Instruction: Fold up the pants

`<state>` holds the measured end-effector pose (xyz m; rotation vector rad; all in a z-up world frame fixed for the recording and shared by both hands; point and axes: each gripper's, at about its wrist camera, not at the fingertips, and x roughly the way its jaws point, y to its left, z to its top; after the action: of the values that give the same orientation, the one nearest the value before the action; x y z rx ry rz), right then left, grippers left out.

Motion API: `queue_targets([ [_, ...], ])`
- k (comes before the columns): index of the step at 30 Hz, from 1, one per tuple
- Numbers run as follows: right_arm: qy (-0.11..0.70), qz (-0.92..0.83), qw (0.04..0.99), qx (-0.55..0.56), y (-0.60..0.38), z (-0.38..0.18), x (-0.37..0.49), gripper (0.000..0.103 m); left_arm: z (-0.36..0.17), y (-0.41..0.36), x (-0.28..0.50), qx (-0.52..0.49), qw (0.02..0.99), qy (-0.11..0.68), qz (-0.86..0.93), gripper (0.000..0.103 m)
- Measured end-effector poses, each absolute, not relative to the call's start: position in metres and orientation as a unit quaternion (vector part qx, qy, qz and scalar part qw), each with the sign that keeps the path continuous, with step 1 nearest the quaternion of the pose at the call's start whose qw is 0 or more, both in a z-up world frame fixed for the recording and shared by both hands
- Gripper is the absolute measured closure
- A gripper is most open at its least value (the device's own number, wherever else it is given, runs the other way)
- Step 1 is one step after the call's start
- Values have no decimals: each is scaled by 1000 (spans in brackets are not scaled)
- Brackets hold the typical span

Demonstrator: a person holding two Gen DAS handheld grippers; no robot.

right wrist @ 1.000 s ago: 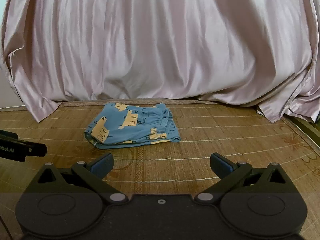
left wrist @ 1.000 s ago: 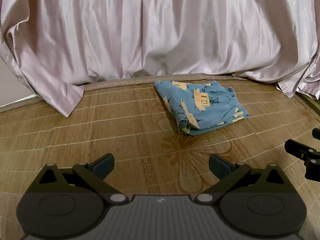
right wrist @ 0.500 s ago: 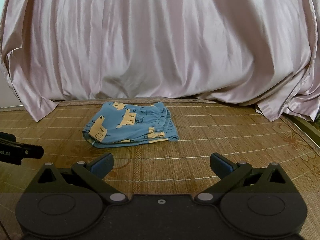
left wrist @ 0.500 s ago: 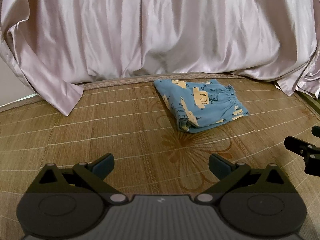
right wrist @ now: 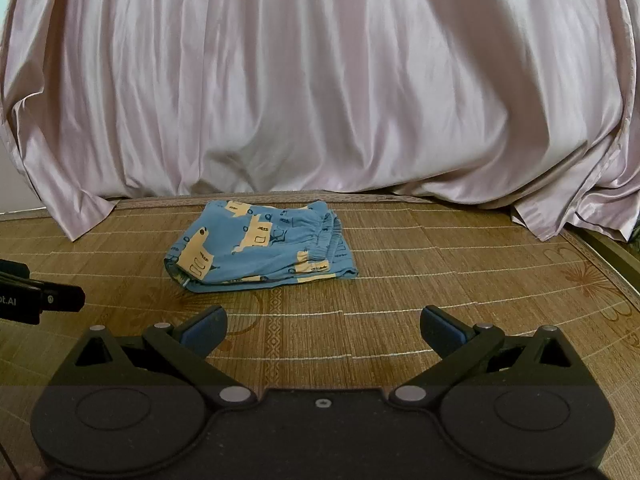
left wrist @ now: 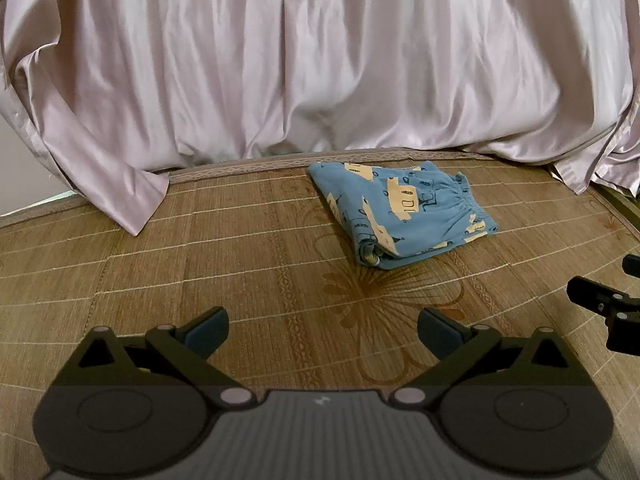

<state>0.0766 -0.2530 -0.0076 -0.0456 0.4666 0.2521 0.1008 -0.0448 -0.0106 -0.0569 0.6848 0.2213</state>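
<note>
Pink shiny cloth is hung like a big curtain across the whole back, and its bottom edge is spread onto the mat. One loose corner of it is laid on the mat at the far left.

Next in size, a brown woven mat is stretched out flat under everything. Pale lines are run across it, and a dark flower shape is printed on it, just in front of the pants.

Blue pants with yellow pictures are seen folded into a small, neat bundle. They are laid flat on the mat, far back, close to the cloth but not touching it. In the right wrist view the pants are seen a little to the left of the middle, with the stretchy waist part turned to the right.

Both grippers are held low over the mat, well apart from the pants. The left gripper is kept wide open, with its two blue fingertips spread far apart, and nothing is held in it. The right gripper is also kept wide open, and nothing is held in it either. A black piece of each gripper is seen at the edge of the other one's view.
</note>
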Motion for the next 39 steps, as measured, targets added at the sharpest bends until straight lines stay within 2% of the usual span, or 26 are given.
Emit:
queue_targets([
  [39,233,125,964,-25,-253,-9,77,1,-8,-49,99,2,936,340,95,0],
])
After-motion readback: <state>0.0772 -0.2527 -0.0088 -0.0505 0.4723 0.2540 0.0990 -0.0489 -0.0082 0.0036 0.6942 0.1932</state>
